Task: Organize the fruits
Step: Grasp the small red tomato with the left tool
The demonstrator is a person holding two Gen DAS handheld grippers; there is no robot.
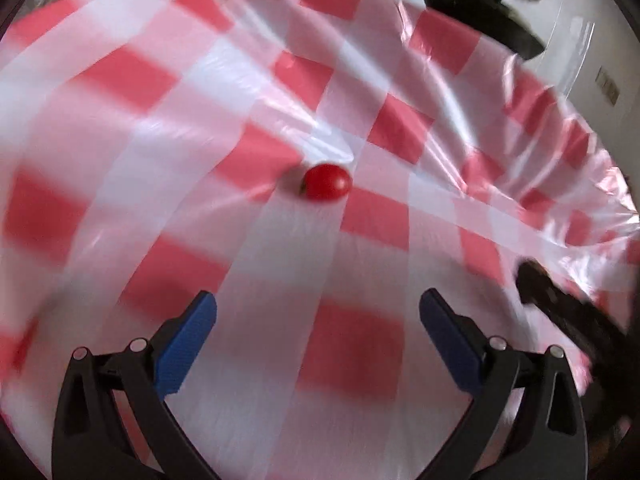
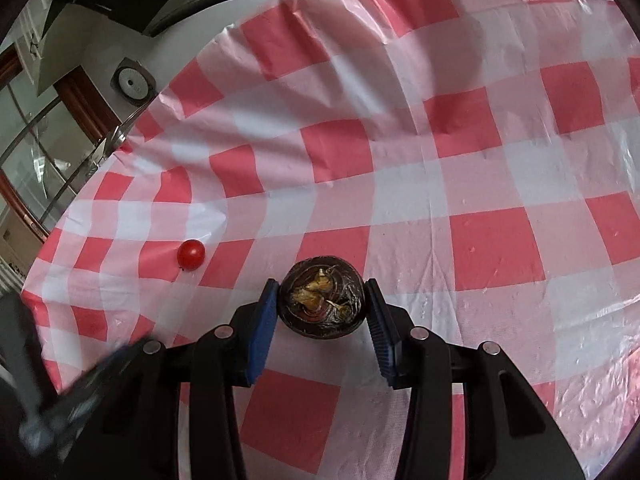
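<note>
A small red cherry tomato (image 1: 327, 182) lies on the red-and-white checked tablecloth (image 1: 360, 344), ahead of my left gripper (image 1: 318, 304), which is open and empty above the cloth; this view is motion-blurred. The tomato also shows in the right wrist view (image 2: 191, 255), to the left. My right gripper (image 2: 322, 294) is shut on a dark brown round fruit with a dried tan top (image 2: 322, 302), held between the blue pads (image 2: 266, 320) just over the cloth.
The cloth-covered table edge (image 2: 120, 148) runs along the left of the right wrist view, with a window and floor beyond. The other gripper shows blurred at the lower left there (image 2: 80, 396). A dark object (image 1: 480, 12) stands past the table's far edge.
</note>
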